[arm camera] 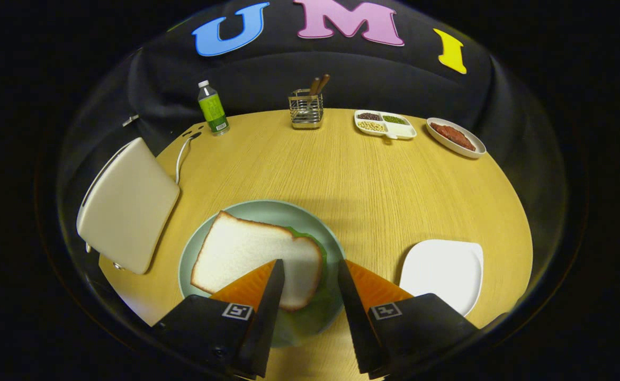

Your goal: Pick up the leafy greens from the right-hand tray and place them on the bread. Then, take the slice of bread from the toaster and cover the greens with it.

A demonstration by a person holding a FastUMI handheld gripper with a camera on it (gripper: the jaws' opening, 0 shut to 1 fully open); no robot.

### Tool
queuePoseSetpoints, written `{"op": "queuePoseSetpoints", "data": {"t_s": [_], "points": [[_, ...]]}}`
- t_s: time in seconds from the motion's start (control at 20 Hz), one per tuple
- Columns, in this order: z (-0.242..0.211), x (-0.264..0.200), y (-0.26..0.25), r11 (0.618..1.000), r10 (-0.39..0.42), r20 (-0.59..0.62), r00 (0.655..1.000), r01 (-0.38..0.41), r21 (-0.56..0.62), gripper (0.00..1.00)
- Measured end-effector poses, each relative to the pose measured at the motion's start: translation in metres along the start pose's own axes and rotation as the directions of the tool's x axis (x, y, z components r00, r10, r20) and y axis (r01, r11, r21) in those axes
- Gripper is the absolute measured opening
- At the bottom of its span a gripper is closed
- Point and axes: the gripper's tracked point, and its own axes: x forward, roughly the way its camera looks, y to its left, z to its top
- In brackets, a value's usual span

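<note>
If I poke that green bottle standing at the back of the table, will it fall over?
Probably yes. The green-labelled plastic bottle is tall and narrow on a small base, so a high poke would likely tip it. Once down, its round body could roll across the smooth wooden table. The gripper hangs open over the bread.

A bottle (213,107) with a green label and white cap stands upright at the far left of the wooden table (373,180), near a white cable (182,154). A wire caddy (306,110) with brown handles sticking up stands at the far middle. Right of it lie a divided dish (385,125) of beans and grains, then an oval dish (455,137) of reddish food.
</note>
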Motion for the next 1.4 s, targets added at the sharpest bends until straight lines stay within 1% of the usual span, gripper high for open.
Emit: {"op": "queuePoseSetpoints", "data": {"t_s": [0.05, 0.15, 0.2, 0.45, 0.55, 0.7, 0.95, 1.1, 1.15, 1.3, 1.4], "points": [[0.003, -0.002, -0.004, 1.000, -0.011, 0.009, 1.000, 0.011, -0.011, 0.76], [0.009, -0.010, -0.006, 1.000, 0.004, 0.035, 0.999, -0.004, 0.015, 0.96], [0.013, -0.014, -0.007, 1.000, 0.008, 0.051, 0.999, -0.009, 0.022, 0.97], [0.041, -0.055, -0.022, 1.000, 0.017, 0.165, 0.986, -0.020, 0.017, 0.98], [0.060, -0.078, -0.027, 1.000, 0.021, 0.232, 0.972, -0.024, 0.012, 0.98], [0.090, -0.116, -0.040, 1.000, 0.006, 0.335, 0.942, -0.003, -0.009, 0.98], [0.135, -0.189, -0.056, 0.997, -0.030, 0.498, 0.867, 0.063, -0.050, 0.98], [0.157, -0.233, -0.047, 0.995, -0.030, 0.577, 0.816, 0.079, -0.061, 0.98], [0.162, -0.247, -0.044, 0.993, -0.030, 0.597, 0.801, 0.090, -0.070, 0.98], [0.169, -0.287, -0.043, 0.988, -0.071, 0.646, 0.760, 0.143, -0.059, 0.98], [0.170, -0.310, -0.039, 0.986, -0.079, 0.679, 0.730, 0.159, -0.056, 0.98]]}}
